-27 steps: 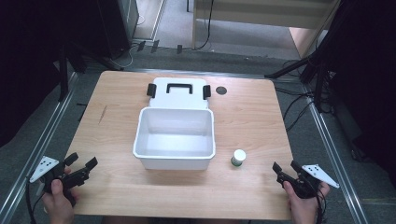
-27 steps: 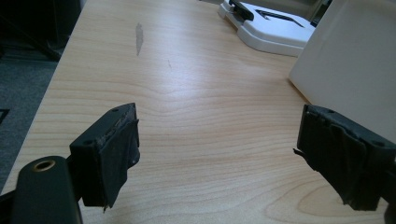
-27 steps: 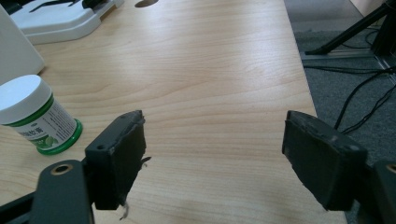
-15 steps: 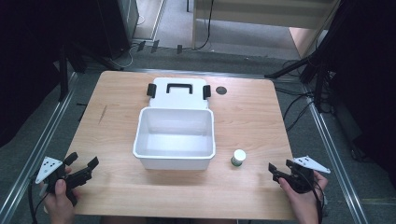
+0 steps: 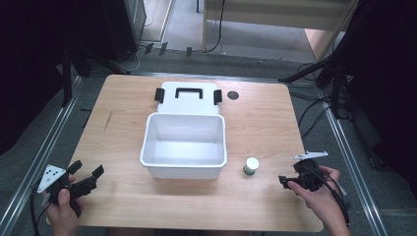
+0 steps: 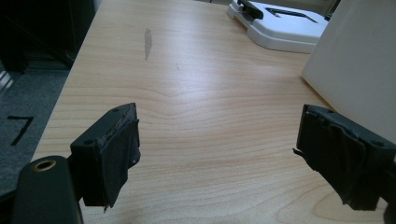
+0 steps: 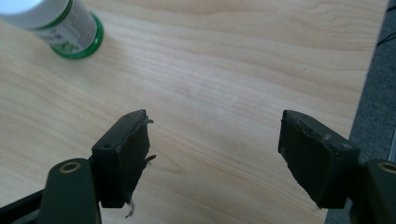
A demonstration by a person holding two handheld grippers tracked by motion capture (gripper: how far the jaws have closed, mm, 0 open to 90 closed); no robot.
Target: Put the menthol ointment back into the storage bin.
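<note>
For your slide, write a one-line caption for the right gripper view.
Open right gripper above the wooden table, a small green-and-white bottle standing ahead to its left.

Table [image 5: 255,123]: light wooden top with rounded corners, a small dark round hole [image 5: 233,95] near its far edge.
Frame: metal rails [image 5: 44,147] run along the table's left and right sides.
Floor [image 5: 275,42]: grey carpet, with black cables [image 5: 314,110] trailing at the right.
Far side: a pale wooden piece of furniture [image 5: 275,12] stands beyond the table.
Sides: dark, shadowed areas at left and right.
Light: even, soft on the tabletop.
</note>
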